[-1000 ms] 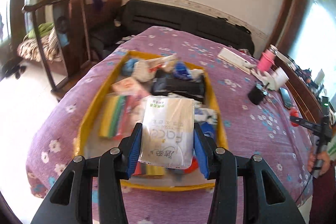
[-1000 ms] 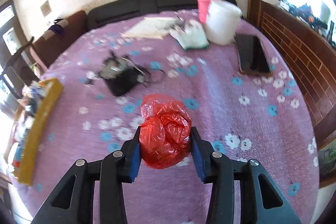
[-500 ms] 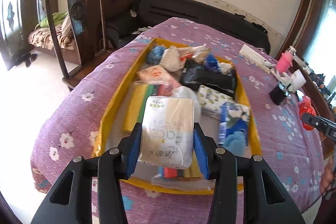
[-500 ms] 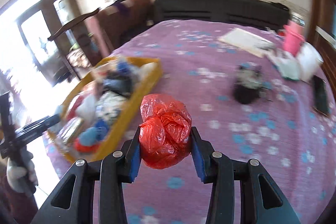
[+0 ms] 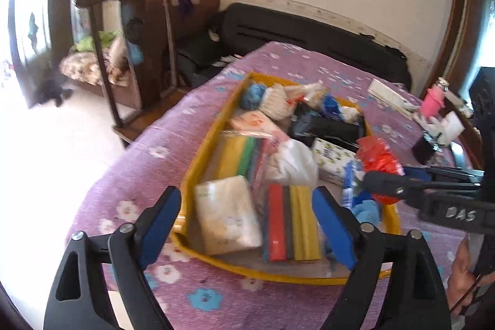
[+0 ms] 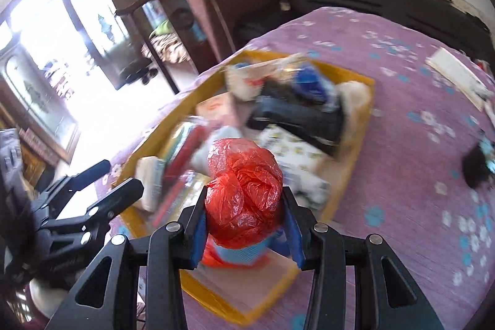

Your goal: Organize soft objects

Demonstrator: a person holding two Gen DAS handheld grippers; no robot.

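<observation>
The left gripper (image 5: 246,225) hangs over the near end of the shallow yellow rectangular tray (image 5: 185,184); its jaws are opening, and the white plastic-wrapped tissue pack (image 5: 227,215) lies free in the tray's near left corner, touched by neither blue pad. This release is best finished by drawing the gripper back along its own line, so that the pack is not dragged.

The crumpled red plastic bag (image 6: 244,194) is clamped between the part-closed jaws of the right gripper (image 6: 244,229), over the tray's near right part. It should be lowered into a gap before being let go.

Only the left wrist view shows the pack lying flat beside the red, grey and yellow strip bundle (image 5: 290,225). Only the right wrist view shows both pads pressing into the bag.
</observation>
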